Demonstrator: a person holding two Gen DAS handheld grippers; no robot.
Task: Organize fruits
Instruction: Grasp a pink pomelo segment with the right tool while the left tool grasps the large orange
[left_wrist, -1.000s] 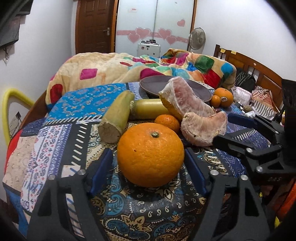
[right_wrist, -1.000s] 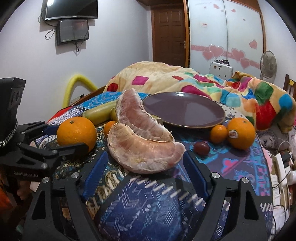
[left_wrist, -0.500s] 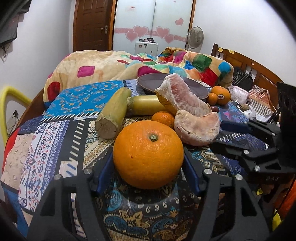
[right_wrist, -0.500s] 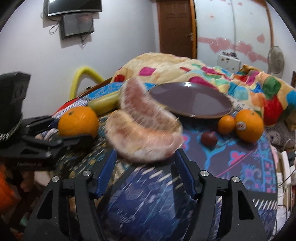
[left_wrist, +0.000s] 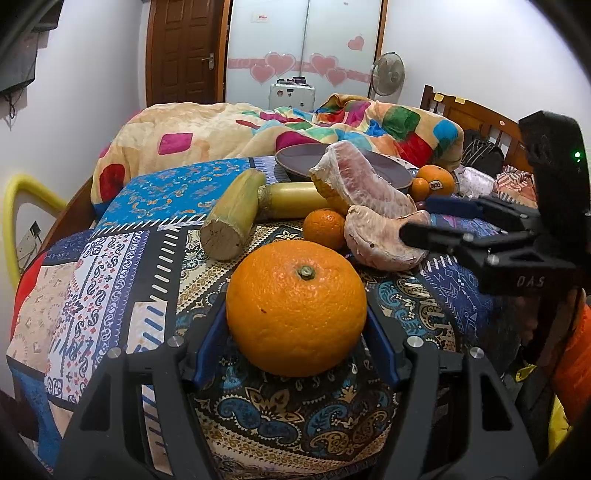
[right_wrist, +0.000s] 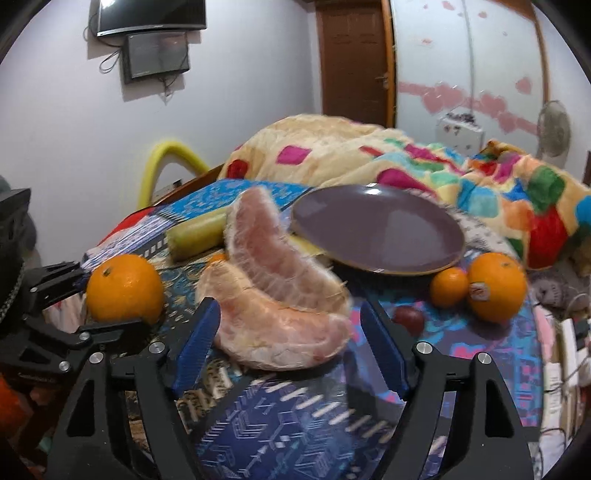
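Your purple plate (right_wrist: 376, 229) sits empty at the far side of the bed's patterned cloth (left_wrist: 122, 266). Your left gripper (left_wrist: 295, 343) clamps the big orange (left_wrist: 295, 310). Your right gripper (right_wrist: 288, 343) is opening around the near pomelo segment (right_wrist: 280, 332). Only its view shows a small dark fruit (right_wrist: 408, 319).
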